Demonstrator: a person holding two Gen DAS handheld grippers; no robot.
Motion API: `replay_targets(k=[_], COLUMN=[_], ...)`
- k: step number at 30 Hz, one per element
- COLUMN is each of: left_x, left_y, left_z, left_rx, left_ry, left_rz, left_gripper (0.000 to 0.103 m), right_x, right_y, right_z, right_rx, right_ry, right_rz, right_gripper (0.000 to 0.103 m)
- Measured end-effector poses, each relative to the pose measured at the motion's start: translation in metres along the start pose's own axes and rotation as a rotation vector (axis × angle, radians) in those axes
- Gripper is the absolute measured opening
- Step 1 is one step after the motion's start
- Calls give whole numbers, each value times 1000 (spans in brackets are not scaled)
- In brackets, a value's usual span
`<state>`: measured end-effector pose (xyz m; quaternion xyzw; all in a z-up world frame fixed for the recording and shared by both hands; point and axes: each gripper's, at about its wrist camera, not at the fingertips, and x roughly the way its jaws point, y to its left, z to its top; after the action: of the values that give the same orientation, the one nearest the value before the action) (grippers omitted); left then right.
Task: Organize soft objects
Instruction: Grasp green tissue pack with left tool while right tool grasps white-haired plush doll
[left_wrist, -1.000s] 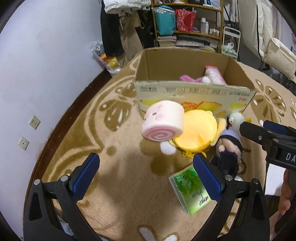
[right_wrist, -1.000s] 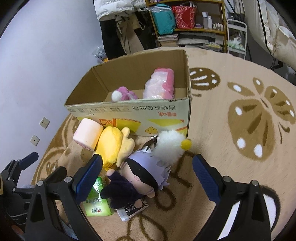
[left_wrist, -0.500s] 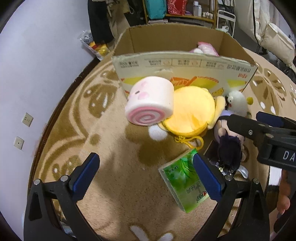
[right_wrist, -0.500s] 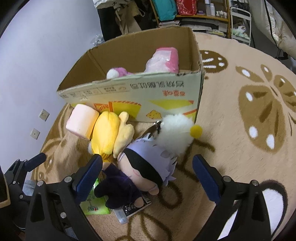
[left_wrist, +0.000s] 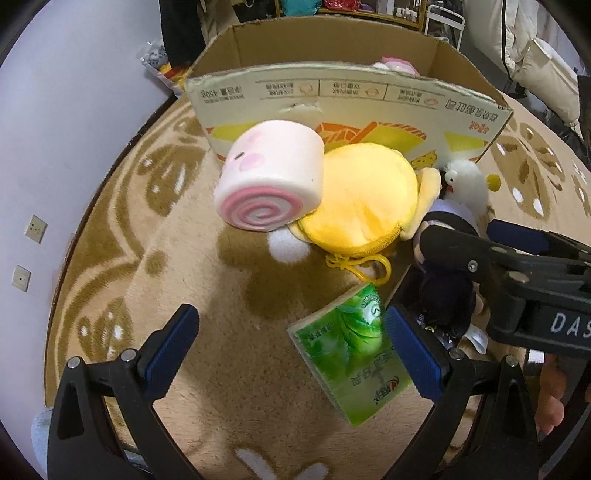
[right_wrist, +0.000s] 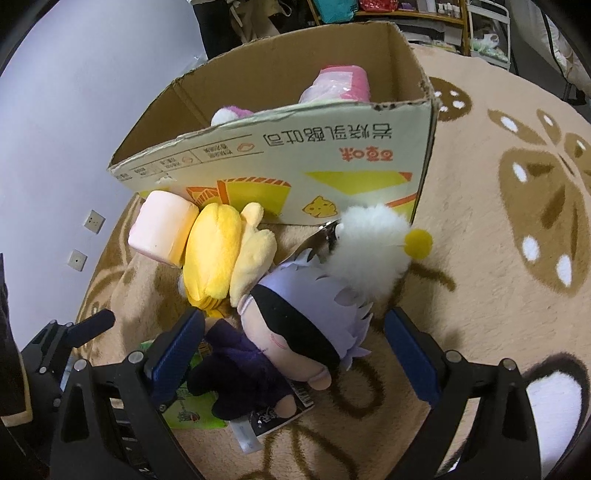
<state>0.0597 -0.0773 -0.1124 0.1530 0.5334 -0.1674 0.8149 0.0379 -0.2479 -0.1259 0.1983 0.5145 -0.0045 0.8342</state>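
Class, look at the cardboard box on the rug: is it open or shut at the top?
Open. The cardboard box has no flaps over its top, and pink soft items show inside.

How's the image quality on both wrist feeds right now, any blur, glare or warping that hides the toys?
Left wrist: sharp; fisheye bows the cardboard box rim; soft shadow under the swirl-roll cushion; mild sheen on the green packet.
Right wrist: sharp; glare on the pink wrapped pack; dark corners; doll clearly visible.

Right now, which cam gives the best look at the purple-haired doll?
Right wrist: the purple-haired doll lies whole between the open right gripper fingers, head and dark body visible. Left wrist shows only part of it, behind the right gripper's arm.
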Motion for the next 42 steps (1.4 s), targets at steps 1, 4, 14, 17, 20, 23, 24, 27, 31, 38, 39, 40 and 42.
replay_targets(k=[1, 4, 14, 17, 20, 23, 24, 27, 31, 38, 39, 40, 42], left_x=[2, 5, 16, 19, 23, 26, 27, 29, 29, 27, 26, 24, 17], left_y=[0, -1, -8, -9, -10, -12, -13, -13, -14, -13, -12, -11, -12], left_z=[0, 0, 1, 1, 1, -1, -2, -4, -7, -11, -13, -13, -14], left_rx=[-1, -7, -2, -4, -2, -4, -8, -26, -38, -54, -54, -52, -46], left_ry=[7, 21, 53, 64, 77, 93, 100, 112, 125, 125, 120, 112, 89], left_rz=[-4, -26, -54, -58, -56, -61, -69, -99, -132, -163, -158, -148, -124], left_gripper=[100, 100, 100, 100, 100, 96, 93, 87, 71, 65, 64, 64, 64], right_x=[0, 1, 7, 12, 19, 29, 32, 35, 35, 27, 25, 23, 20], right_y=[1, 3, 8, 8, 8, 9, 9, 10, 11, 8, 8, 9, 9], right_z=[0, -1, -3, -4, -4, -4, -5, -5, -6, -6, -6, -7, -8], right_rx=[-2, -4, -12, -11, -4, 2, 6, 7, 0, 6, 3, -4, -17], right_ry=[2, 4, 28, 42, 61, 93, 99, 105, 104, 85, 82, 77, 69], right_rz=[2, 7, 13, 6, 11, 15, 21, 21, 41, 27, 19, 6, -17], right_gripper=[102, 102, 102, 102, 102, 102, 102, 102, 94, 82, 80, 79, 78])
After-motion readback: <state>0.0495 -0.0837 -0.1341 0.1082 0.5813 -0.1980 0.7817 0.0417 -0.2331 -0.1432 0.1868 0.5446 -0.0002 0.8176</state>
